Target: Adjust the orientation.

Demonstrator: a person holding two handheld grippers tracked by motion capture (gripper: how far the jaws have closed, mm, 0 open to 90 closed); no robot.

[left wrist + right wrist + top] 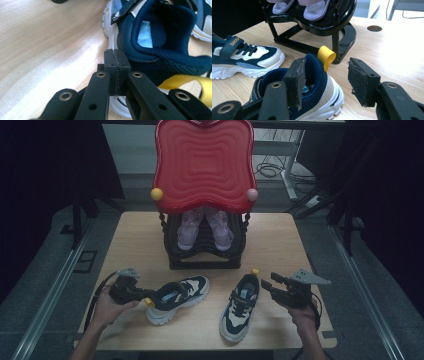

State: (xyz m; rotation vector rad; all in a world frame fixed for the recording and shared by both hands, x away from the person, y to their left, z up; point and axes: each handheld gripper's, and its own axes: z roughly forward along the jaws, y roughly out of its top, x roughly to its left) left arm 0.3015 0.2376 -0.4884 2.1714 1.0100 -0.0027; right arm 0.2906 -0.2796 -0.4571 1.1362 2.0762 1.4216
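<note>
The left sneaker (178, 298) lay on the bench (135, 240) at the closed left claw (117, 65), whose grip was unclear, while the right claw (325, 83) gaped around the right sneaker (312, 100) heel.

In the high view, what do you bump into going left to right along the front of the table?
Left gripper → navy and cream sneaker lying on its side → upright navy and cream sneaker with a yellow heel loop → right gripper.

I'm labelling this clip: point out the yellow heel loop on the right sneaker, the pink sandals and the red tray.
yellow heel loop (326, 57), right gripper view, on its front face.
pink sandals (220, 227), high view, right sandal's strap.
red tray (204, 162), high view, ridged centre.
</note>
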